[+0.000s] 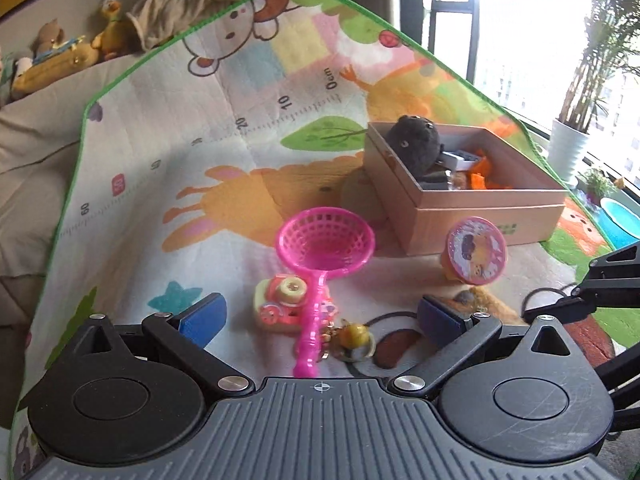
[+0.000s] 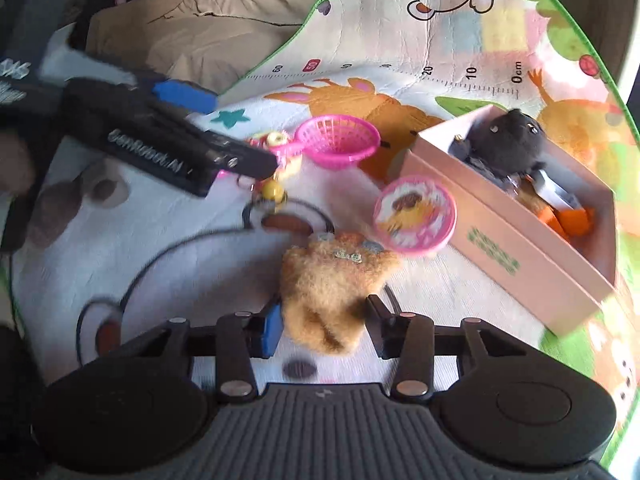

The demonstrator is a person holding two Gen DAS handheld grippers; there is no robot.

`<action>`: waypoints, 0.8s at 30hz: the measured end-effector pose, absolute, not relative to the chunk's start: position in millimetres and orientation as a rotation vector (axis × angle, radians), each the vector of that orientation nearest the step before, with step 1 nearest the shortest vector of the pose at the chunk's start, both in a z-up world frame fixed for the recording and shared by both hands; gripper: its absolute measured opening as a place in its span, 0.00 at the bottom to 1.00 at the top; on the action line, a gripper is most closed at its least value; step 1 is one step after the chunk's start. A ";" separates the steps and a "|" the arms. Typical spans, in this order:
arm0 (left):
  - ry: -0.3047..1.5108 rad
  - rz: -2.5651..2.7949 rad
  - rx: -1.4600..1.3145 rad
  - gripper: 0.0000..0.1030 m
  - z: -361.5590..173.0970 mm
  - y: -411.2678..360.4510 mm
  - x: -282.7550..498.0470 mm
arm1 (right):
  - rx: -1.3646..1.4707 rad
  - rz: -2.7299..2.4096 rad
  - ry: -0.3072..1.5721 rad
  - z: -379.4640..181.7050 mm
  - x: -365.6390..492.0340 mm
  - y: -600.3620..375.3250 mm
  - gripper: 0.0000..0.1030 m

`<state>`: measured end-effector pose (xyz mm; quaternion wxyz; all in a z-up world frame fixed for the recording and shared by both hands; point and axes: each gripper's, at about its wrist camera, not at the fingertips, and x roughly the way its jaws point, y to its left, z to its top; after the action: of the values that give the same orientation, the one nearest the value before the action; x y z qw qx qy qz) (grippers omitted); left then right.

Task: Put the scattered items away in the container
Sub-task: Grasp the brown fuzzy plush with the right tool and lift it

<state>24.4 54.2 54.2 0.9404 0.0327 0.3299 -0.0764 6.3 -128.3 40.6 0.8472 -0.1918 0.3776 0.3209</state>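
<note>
**Brown plush between right fingers, box partly filled**

Brown plush toy [image 2: 336, 292] sits between the right gripper [image 2: 322, 330] fingers, blue pad [image 2: 273, 329] touching its left side, other finger just beside its right side. Jaws look closed partway around it; firm clamp or not, cannot tell, frame is blurred. Plush seems to rest on the play mat [image 2: 160, 232].

Left gripper [image 1: 320, 316] is spread wide, holding nothing, hovering over the pink net scoop [image 1: 324, 252], whose handle runs between the fingers. Beside it: small pink toy camera [image 1: 280, 304], yellow keychain [image 1: 354, 338]. Round pink-lidded cup [image 1: 476, 250] lies near the cardboard box [image 1: 480, 220].

Box already holds a black plush [image 1: 414, 142] and some orange bits.

Step in hand, likely: right side grasping the plush. Next calls for a secure squeeze, lift, carry rightward over the box wall, release. Left then needs to drop lower and close on the scoop handle.
</note>
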 end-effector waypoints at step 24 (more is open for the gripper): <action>0.699 -0.245 0.103 1.00 33.3 -38.2 70.0 | -0.288 0.327 0.663 22.7 -17.4 -218.4 0.75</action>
<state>70.0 -38.2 33.3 0.9309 0.0504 0.3413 -0.1197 -17.4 -218.4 22.7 0.9223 -0.1404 0.3230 0.1592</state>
